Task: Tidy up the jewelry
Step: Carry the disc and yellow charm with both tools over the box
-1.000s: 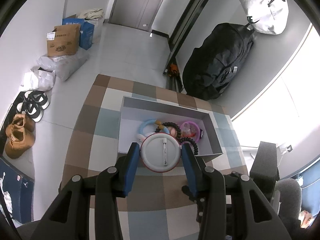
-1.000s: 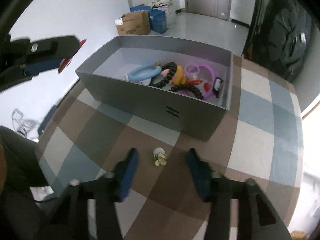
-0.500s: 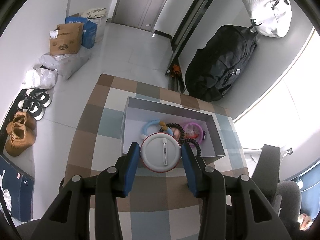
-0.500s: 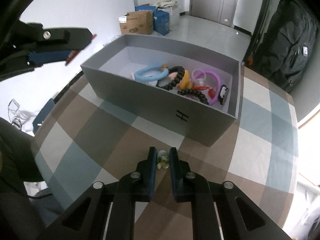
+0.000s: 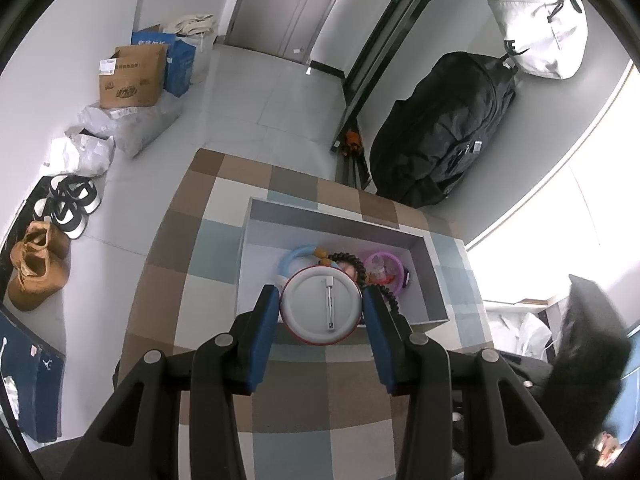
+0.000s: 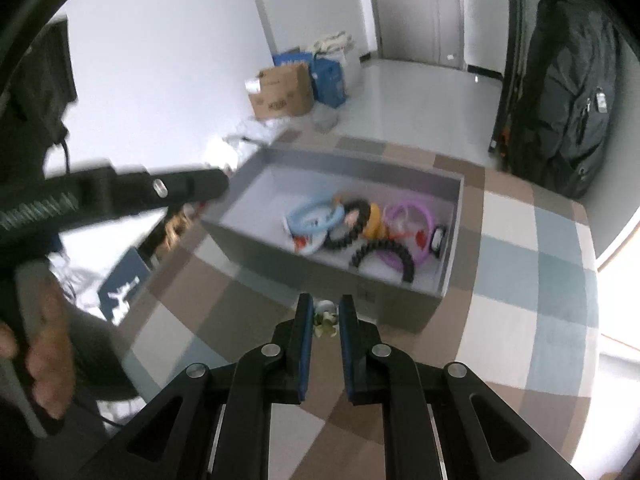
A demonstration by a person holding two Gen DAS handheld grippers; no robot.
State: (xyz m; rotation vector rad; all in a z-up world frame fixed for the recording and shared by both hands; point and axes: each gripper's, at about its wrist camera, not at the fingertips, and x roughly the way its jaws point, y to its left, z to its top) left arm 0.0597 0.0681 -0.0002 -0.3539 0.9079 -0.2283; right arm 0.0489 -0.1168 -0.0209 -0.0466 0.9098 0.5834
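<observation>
My left gripper (image 5: 321, 304) is shut on a round pin badge (image 5: 322, 306), white back with a metal clasp and a red rim, held above the near wall of the grey box (image 5: 338, 220). In the box lie a blue ring (image 6: 316, 216), black bead bracelets (image 6: 384, 254), a purple ring (image 6: 410, 212) and an orange piece. My right gripper (image 6: 325, 320) is shut on a small pale yellow flower ornament (image 6: 325, 318), lifted off the checked tablecloth (image 6: 520, 280) just in front of the box (image 6: 320, 256). The left gripper's arm (image 6: 112, 192) crosses the right wrist view at left.
A black duffel bag (image 5: 440, 128) and white bag (image 5: 536, 28) stand by the far wall. Cardboard and blue boxes (image 5: 132, 76), plastic bags and shoes (image 5: 38, 264) lie on the floor at left. A person's hand (image 6: 44, 360) shows at lower left.
My right gripper shut on the flower ornament and lifted it from the tablecloth, tilting toward the box. The left gripper kept still with the badge.
</observation>
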